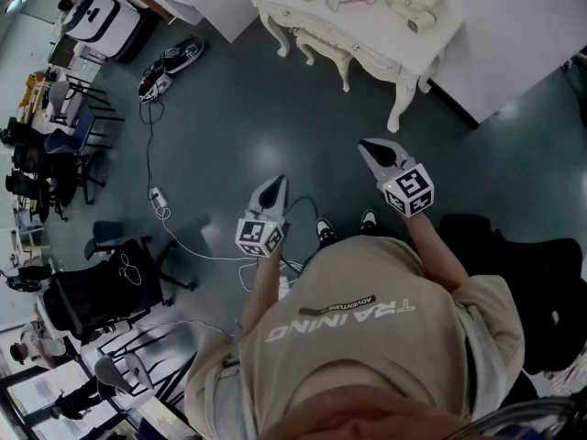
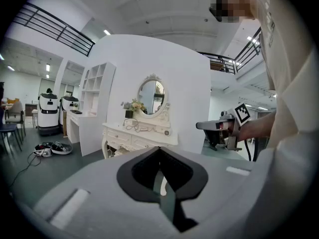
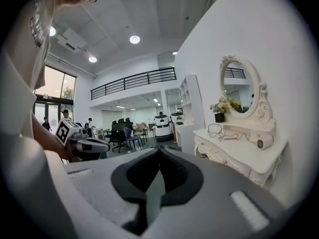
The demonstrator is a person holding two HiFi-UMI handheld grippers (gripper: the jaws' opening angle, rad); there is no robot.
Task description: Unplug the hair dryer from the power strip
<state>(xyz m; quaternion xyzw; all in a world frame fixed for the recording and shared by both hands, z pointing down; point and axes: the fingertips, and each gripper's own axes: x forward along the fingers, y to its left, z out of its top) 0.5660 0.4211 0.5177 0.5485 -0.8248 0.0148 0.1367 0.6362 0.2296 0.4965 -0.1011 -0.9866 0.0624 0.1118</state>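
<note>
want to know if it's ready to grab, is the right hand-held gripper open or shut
Shut and empty: the right gripper view shows the right hand-held gripper with jaws together, nothing between them.

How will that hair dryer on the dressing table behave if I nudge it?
The hair dryer lies on its side with a rounded barrel, so it may roll or pivot. The looped cord on the dressing table looks slack, so it is probably floppy and might drag.

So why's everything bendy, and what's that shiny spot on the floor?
Left gripper view and right gripper view: wide-angle lenses bend the walls and darken the corners; head view: the pale spot on the floor looks like reflected light.
</note>
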